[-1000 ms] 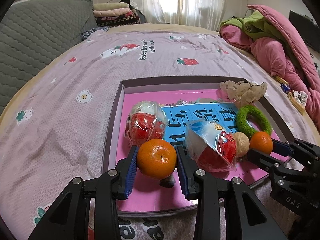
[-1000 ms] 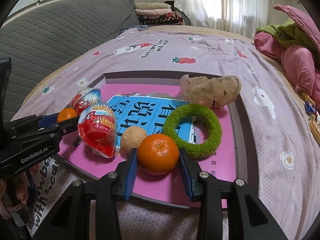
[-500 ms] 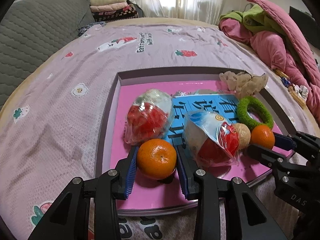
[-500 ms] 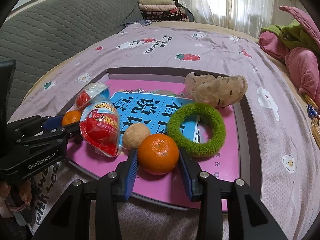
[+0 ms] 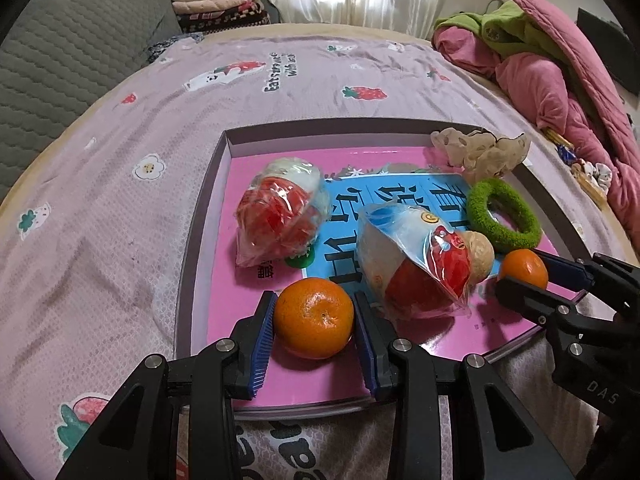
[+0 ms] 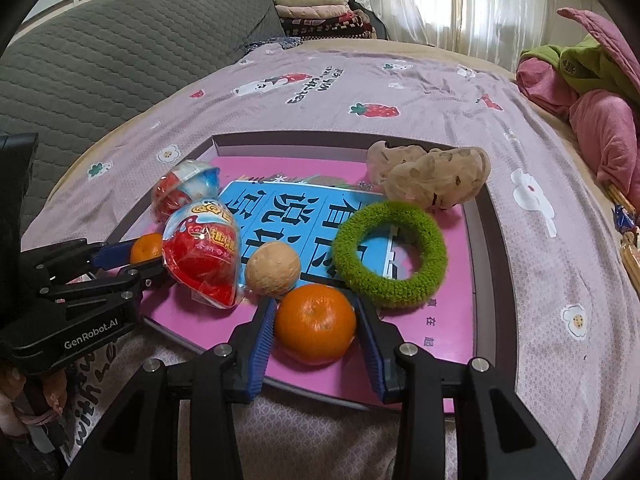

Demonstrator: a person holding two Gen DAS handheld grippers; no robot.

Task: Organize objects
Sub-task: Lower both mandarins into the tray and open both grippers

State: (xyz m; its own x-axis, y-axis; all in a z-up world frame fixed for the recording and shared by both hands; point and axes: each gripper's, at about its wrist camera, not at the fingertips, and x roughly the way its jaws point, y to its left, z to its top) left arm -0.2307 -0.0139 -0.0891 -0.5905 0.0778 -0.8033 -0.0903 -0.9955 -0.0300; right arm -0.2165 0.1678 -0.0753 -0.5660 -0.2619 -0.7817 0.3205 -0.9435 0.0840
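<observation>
A shallow tray (image 5: 202, 216) (image 6: 486, 216) with a pink and blue book as its floor lies on the bed. My left gripper (image 5: 314, 322) is shut on a mandarin (image 5: 314, 318) low over the tray's near left corner. My right gripper (image 6: 316, 322) is shut on a second mandarin (image 6: 316, 323) low over the tray's near edge. Each gripper shows in the other's view, left gripper (image 6: 132, 256) and right gripper (image 5: 532, 274). On the tray lie two wrapped toy eggs (image 5: 280, 216) (image 5: 412, 264), a tan ball (image 6: 273, 267), a green ring (image 6: 390, 254) and a beige scrunchie (image 6: 432, 174).
The tray sits on a pink strawberry-print bedspread (image 5: 120, 184). A grey quilted headboard (image 6: 100, 64) rises at the left. Pink and green bedding (image 5: 540, 52) is heaped at the right, folded blankets (image 5: 220, 4) lie at the far end, and small wrapped items (image 6: 624, 232) lie by the right edge.
The left wrist view has tilted a little, so the tray and toy eggs sit slightly lower in it. Both grippers still hold their mandarins in the same place.
</observation>
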